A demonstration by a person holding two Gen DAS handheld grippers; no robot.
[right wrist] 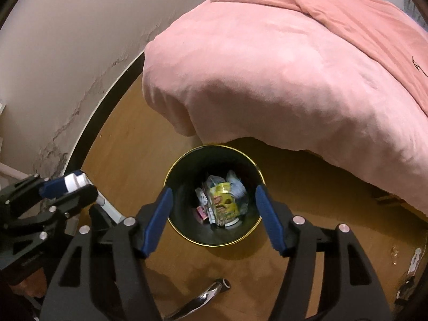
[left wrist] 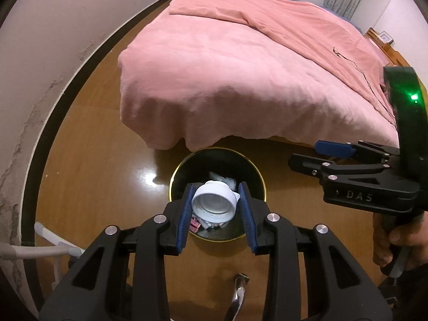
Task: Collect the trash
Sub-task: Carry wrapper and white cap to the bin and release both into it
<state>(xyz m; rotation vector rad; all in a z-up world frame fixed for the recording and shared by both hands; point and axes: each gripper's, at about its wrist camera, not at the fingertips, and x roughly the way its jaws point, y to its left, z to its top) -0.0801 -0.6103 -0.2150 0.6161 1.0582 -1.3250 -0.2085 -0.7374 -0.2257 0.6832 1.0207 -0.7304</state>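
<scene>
While the white bottle (left wrist: 215, 203) sits clamped between the left gripper (left wrist: 216, 208) pads, directly above the black bin (left wrist: 256, 172), a release off-centre could bounce it off the gold rim onto the floor (left wrist: 107, 165). Its open mouth faces back toward the gripper. Beside it to the right, the right gripper (right wrist: 214, 219) hangs with jaws spread and empty over the same bin, the pink-covered bed (left wrist: 240, 67) beyond.

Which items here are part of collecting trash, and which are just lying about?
Job:
- white bottle in left gripper
- black bin holding wrappers
- right gripper, open above bin

Lying about:
- pink blanket on bed
- chrome chair leg
</scene>
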